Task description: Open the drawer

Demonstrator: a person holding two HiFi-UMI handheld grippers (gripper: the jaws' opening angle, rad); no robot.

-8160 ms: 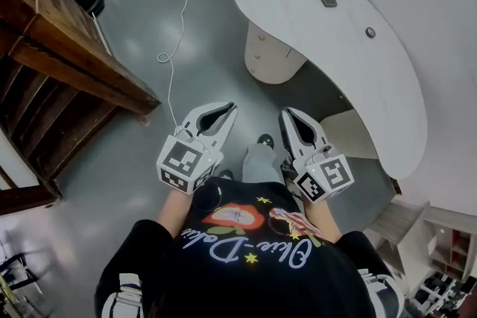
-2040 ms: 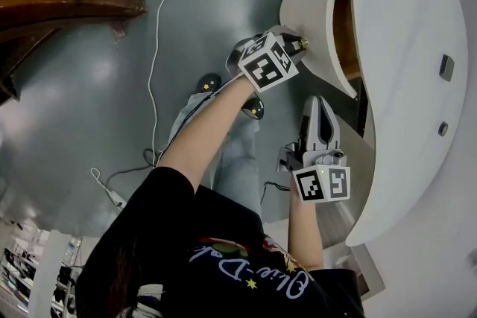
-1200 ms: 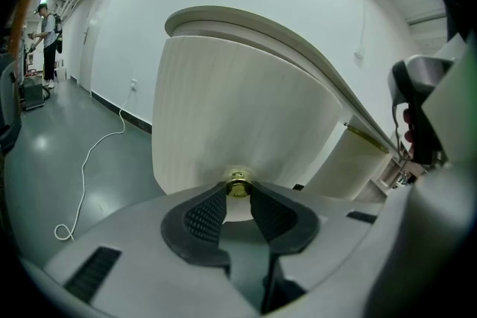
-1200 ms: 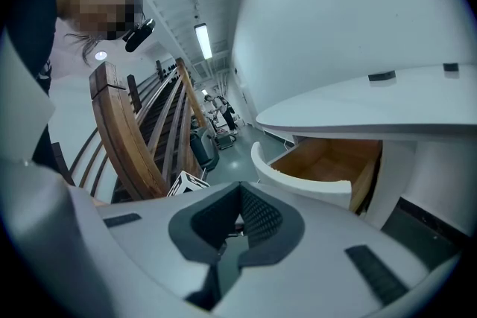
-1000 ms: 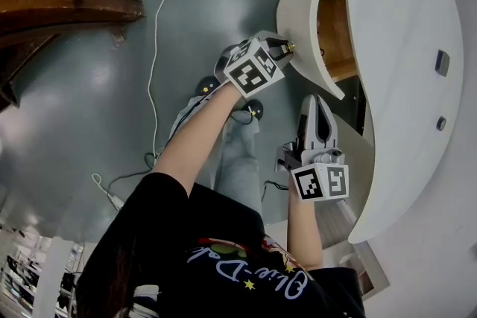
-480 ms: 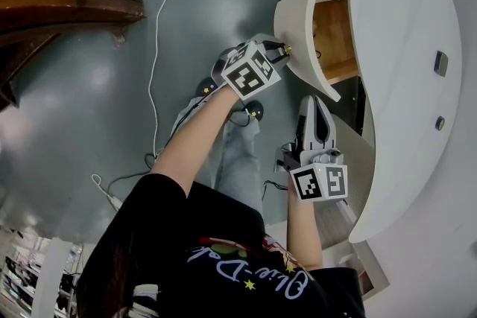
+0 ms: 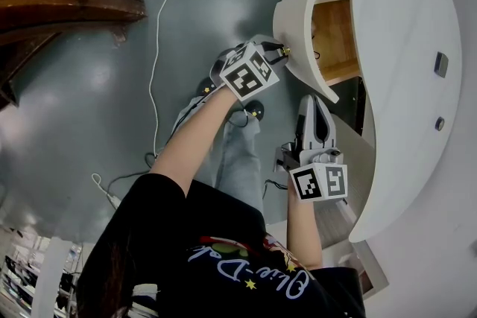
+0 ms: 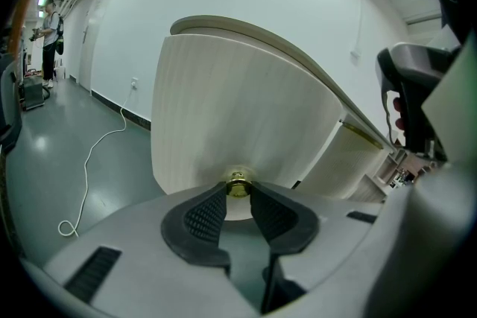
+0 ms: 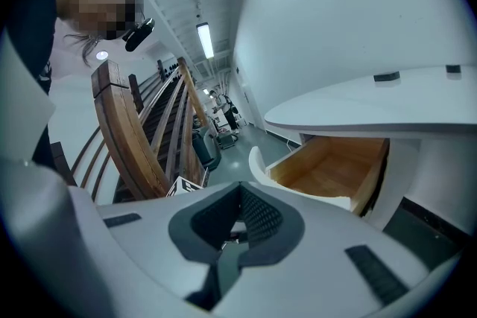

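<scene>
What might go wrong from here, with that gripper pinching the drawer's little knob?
The left gripper holds the small round brass knob only at its pad tips, so it may slip off under a harder pull. The curved white drawer shows much of its wooden inside; pulled further, it might come off its runners, which are hidden. The white cable on the floor runs near the person's feet, a possible trip hazard.

White cursive lettering runs across the person's black shirt (image 7: 186,234), seen upside down and partly cut off; no word reads with certainty.
</scene>
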